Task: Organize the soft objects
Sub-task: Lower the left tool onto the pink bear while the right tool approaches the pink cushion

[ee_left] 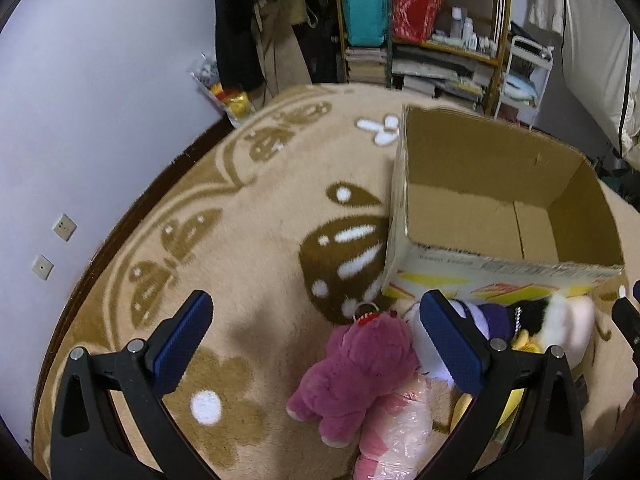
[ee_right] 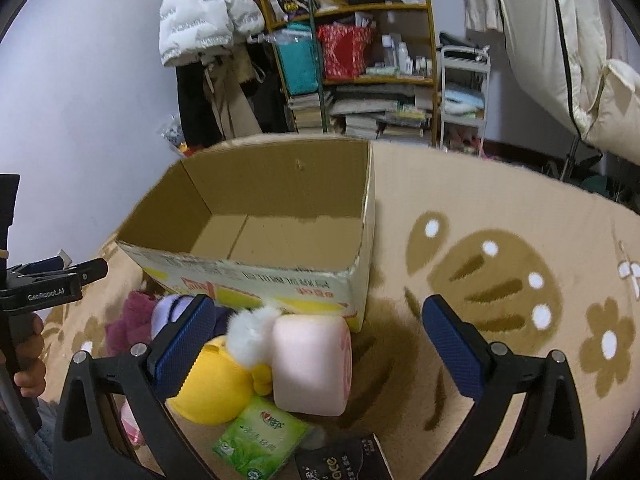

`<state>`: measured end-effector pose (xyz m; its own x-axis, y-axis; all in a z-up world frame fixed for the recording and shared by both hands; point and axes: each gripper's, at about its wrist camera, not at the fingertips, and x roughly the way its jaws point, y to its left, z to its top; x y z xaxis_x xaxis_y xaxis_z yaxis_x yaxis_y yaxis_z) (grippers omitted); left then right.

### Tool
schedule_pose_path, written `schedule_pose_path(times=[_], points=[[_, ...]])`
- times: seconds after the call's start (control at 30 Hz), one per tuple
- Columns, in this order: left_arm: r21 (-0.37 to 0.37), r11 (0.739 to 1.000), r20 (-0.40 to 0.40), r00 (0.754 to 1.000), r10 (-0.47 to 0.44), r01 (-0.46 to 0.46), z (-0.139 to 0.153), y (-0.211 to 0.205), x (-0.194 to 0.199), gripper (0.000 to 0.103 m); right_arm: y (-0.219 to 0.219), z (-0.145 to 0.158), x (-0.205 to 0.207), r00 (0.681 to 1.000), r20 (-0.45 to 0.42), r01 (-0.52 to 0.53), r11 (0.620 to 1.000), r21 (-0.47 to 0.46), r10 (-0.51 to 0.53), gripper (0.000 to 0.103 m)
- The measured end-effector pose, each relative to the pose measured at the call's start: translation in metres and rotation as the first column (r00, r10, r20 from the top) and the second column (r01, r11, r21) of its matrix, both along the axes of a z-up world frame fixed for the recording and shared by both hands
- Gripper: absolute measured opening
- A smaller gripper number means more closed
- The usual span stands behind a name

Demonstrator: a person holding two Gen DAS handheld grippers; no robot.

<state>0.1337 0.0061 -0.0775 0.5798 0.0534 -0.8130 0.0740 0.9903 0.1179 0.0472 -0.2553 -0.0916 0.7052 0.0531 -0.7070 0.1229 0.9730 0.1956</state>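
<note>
An open, empty cardboard box [ee_left: 496, 236] [ee_right: 256, 276] stands on the carpet. A pile of soft toys lies in front of it. My left gripper [ee_left: 316, 340] is open above a magenta plush bear [ee_left: 360, 368], with a pink plastic-wrapped plush [ee_left: 396, 428] and a purple-and-white plush [ee_left: 480, 320] beside it. My right gripper [ee_right: 320, 344] is open above a pink square cushion [ee_right: 312, 364], a white fluffy ball [ee_right: 250, 336], a yellow plush [ee_right: 216, 384] and a green tissue pack [ee_right: 260, 436]. The left gripper's body [ee_right: 44, 284] shows at the right wrist view's left edge.
The tan butterfly carpet [ee_left: 240, 248] [ee_right: 500, 272] spreads left and right of the box. A cluttered shelf [ee_right: 360, 72], hanging coats [ee_right: 204, 12] and a white cart [ee_right: 464, 92] stand behind. A black packet [ee_right: 344, 460] lies near the tissue pack. The wall [ee_left: 100, 92] is left.
</note>
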Motion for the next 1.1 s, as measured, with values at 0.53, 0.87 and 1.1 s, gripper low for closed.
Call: schedule_pose_path(times=[0.53,0.87,1.1], points=[[0.009,0.999,-0.180,0.983,-0.038,0.040,-0.050,-0.004,0.014,0.102,-0.008,-0.046,0.024,0.992,-0.130,0.001,0.997,0.083,0.010,0.099],[0.034,0.997,-0.244,0.968,-0.062,0.072,-0.066,-0.010,0.015,0.102,-0.012,-0.061,0.026,0.988,-0.151,0.006,0.989,0.149,0.017,0.087],[0.052,0.995,-0.242,0.968,-0.068,0.083,-0.067,-0.012,0.012,0.102,-0.012,-0.058,0.025,0.989,-0.149,0.008,0.989,0.150,0.015,0.087]])
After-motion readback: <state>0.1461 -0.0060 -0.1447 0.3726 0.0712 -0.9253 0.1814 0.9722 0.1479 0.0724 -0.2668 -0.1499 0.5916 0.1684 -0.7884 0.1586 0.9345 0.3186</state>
